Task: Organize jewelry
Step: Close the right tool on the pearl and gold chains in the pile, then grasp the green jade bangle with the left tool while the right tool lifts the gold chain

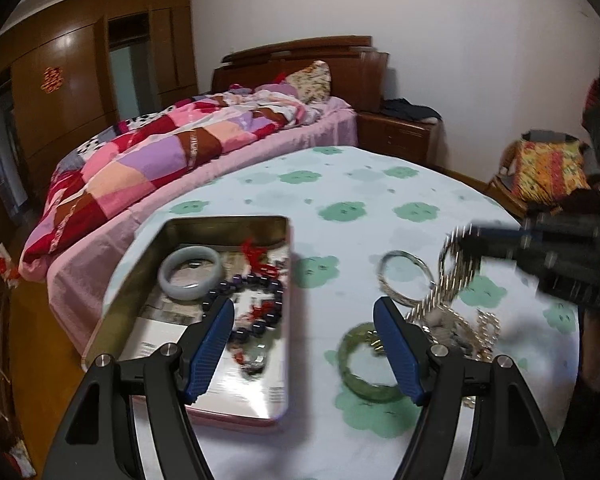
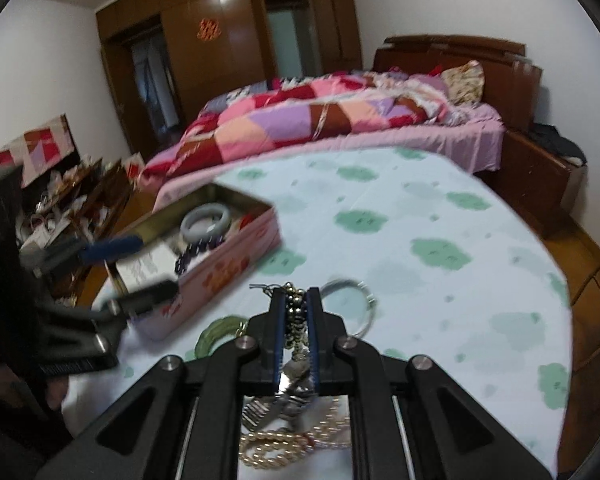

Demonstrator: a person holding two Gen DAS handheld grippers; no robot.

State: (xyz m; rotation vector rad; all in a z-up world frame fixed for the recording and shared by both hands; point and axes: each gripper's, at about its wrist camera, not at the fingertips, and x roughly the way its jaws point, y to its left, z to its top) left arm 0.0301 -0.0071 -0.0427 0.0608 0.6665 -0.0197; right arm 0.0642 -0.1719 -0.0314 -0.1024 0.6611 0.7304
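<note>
An open metal tin (image 1: 228,221) (image 2: 236,258) lies on the table at the left. It holds a pale jade bangle (image 1: 190,276) (image 2: 206,220), a dark bead bracelet (image 1: 256,286) and red pieces. My left gripper (image 1: 304,312) (image 2: 158,266) hangs open, one finger over the tin, the other over a green bangle (image 1: 364,372) (image 2: 220,332). My right gripper (image 2: 296,292) (image 1: 472,240) is shut on a silvery bead chain (image 2: 296,314) (image 1: 456,276), which hangs from it above a jewelry pile (image 1: 460,328). A silver bangle (image 1: 406,276) (image 2: 358,304) lies beside it.
The round table wears a pale cloth with green flowers (image 1: 340,184) (image 2: 440,252). A pearl necklace (image 2: 292,440) and a watch (image 2: 296,384) lie under my right gripper. A bed with a patchwork quilt (image 1: 160,160) stands behind, and a cluttered low shelf (image 2: 68,200) at the left.
</note>
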